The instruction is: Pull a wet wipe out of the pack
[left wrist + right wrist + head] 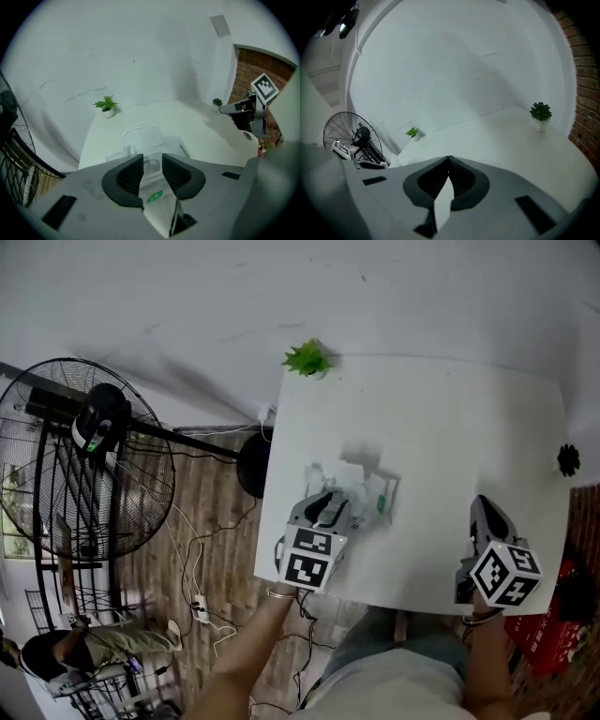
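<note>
A white table (441, 418) stands against a pale wall, with a big floor fan (89, 456) at the left of the head view and a little green plant (306, 359) on the table's far corner, top centre. The wet wipe pack (370, 491) lies in the middle of the table, towards the lower edge of the frame, and its flip lid (142, 137) is open.

The left gripper (330, 502) is down over the near end of the pack. Its own view shows its jaws parted by a narrow gap, with the pack's opening showing between them. I can't quite tell whether they touch the film. The right gripper (485, 512) hangs at the lower right, well apart from the pack, its jaws pressed together on nothing.

No wipe is out yet, I'd say. The trouble I'd expect is that nothing pins the pack down. If the left jaws close and lift, the light pack may rise with the wipe. They might also nip the film or lid edge instead, or drag out a clump of wipes
</note>
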The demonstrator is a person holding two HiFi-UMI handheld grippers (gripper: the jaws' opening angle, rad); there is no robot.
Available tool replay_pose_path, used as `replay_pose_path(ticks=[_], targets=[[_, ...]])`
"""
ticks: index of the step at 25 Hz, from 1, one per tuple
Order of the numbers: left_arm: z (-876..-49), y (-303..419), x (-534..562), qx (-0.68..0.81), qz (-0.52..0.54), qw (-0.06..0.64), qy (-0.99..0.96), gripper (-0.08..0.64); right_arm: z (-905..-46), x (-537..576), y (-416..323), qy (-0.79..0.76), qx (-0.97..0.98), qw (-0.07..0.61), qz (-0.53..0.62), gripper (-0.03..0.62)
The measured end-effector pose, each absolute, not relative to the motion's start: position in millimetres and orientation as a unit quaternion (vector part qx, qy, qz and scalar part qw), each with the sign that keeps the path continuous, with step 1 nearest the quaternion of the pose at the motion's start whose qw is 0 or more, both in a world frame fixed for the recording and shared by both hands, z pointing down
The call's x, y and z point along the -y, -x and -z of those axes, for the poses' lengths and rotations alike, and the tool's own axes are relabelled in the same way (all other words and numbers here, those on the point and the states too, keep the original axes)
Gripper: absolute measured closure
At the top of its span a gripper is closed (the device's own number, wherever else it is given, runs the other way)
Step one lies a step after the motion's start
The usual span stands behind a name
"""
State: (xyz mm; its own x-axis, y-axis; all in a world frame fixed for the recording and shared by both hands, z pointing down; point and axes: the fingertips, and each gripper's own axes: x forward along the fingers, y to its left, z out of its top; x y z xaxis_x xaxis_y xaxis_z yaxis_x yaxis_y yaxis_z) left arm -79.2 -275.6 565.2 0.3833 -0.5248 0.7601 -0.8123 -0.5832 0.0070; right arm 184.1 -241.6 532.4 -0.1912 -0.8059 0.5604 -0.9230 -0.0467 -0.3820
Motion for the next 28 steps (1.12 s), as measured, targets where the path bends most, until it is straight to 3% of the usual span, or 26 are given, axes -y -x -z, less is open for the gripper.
replay_pose_path(ticks=[9, 28], targets=[[-586.9, 79.7, 279.4, 0.372, -0.441, 0.199, -0.792, 0.437, -538.0, 248.4, -182.5, -0.631, 0.682, 0.082, -0.360, 0.591], [-603.1, 83.9, 281.4, 0.357, -0.459, 0.286, -0.761, 0.446, -550.1, 262.0, -177.3, -0.620, 0.688, 0.096, -0.364, 0.591]])
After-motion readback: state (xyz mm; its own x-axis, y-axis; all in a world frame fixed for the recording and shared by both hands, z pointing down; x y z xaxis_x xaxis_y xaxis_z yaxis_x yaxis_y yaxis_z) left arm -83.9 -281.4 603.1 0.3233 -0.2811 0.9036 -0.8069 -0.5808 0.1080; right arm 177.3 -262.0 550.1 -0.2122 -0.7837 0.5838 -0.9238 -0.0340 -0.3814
